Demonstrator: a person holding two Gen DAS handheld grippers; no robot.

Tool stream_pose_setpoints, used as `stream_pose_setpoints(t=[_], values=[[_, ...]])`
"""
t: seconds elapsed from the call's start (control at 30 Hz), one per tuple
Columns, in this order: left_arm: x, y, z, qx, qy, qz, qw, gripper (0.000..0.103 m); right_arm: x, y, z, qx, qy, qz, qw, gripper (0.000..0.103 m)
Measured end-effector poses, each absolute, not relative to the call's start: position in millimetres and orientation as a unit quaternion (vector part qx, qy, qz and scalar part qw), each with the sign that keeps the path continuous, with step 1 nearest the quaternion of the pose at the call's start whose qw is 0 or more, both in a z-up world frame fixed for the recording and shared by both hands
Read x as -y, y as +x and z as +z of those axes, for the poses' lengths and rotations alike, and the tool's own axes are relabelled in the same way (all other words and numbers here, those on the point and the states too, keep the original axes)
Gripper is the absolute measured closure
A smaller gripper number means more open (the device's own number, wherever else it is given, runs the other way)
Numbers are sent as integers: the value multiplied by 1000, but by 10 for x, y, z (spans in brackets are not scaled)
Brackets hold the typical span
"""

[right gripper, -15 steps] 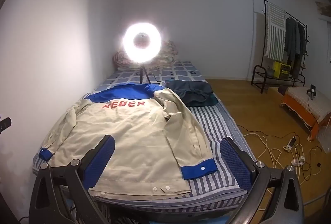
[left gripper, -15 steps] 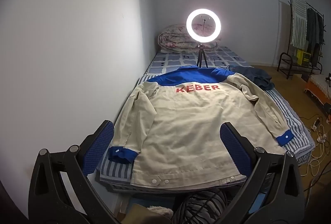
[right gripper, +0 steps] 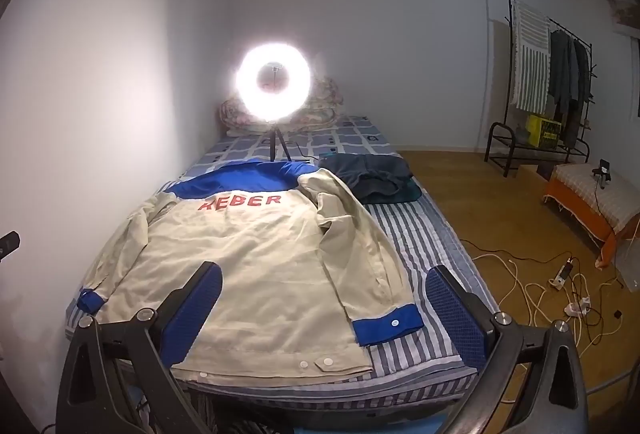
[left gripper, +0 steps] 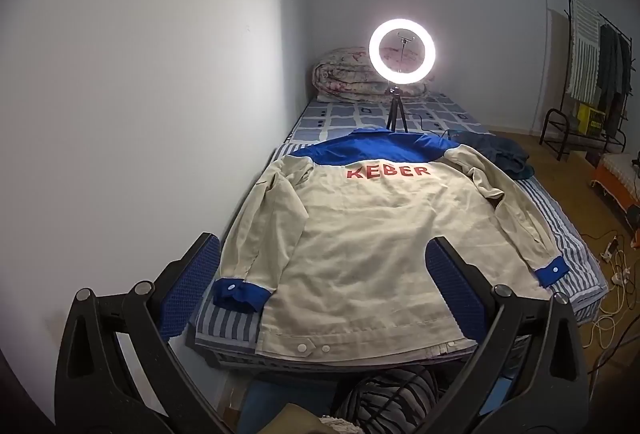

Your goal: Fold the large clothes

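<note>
Lying back-up across the near end of the bed [left gripper: 568,234] is the big beige jacket [left gripper: 360,254], blue across the shoulders, red letters printed just under that blue yoke, hem toward us with its snap buttons showing. Both sleeves run down along the body, each ending in a blue cuff: one cuff [left gripper: 238,292] sits crumpled near the wall-side edge of the striped sheet, the other cuff [right gripper: 390,324] lies flat on the stripes on the room side. And here's the left gripper [left gripper: 320,290], hanging over the foot of the bed above the hem, jaws spread wide, blue pads well apart, nothing between them and no cloth touched. Same story for the right gripper [right gripper: 324,306], angled down over the jacket's lower right part (jaws gaping, empty, clear of the fabric). Further up the bed, a lit ring light [left gripper: 402,51] stands on its little tripod just behind the collar, glaring hard in the right wrist view. Beside the jacket's right shoulder there's a dark blue garment [right gripper: 370,173] in a rumpled pile, and a rolled floral quilt [left gripper: 344,77] sits at the head against the wall. Off on the wooden floor, white cables [right gripper: 520,286] tangle beside the bed, and a clothes rack [right gripper: 548,73] stands by the far wall.
</note>
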State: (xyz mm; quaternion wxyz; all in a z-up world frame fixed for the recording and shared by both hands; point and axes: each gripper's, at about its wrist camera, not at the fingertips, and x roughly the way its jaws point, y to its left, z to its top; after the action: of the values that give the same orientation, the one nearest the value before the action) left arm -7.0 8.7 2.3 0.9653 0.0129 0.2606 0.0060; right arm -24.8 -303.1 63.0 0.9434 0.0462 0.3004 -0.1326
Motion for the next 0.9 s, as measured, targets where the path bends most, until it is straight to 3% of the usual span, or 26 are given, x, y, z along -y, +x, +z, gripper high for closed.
stream_pose_setpoints(t=[0.9], values=[[-159,-81,35,-256,10,11,967,0,2985,-278,676,-292,41,-136,946,0]])
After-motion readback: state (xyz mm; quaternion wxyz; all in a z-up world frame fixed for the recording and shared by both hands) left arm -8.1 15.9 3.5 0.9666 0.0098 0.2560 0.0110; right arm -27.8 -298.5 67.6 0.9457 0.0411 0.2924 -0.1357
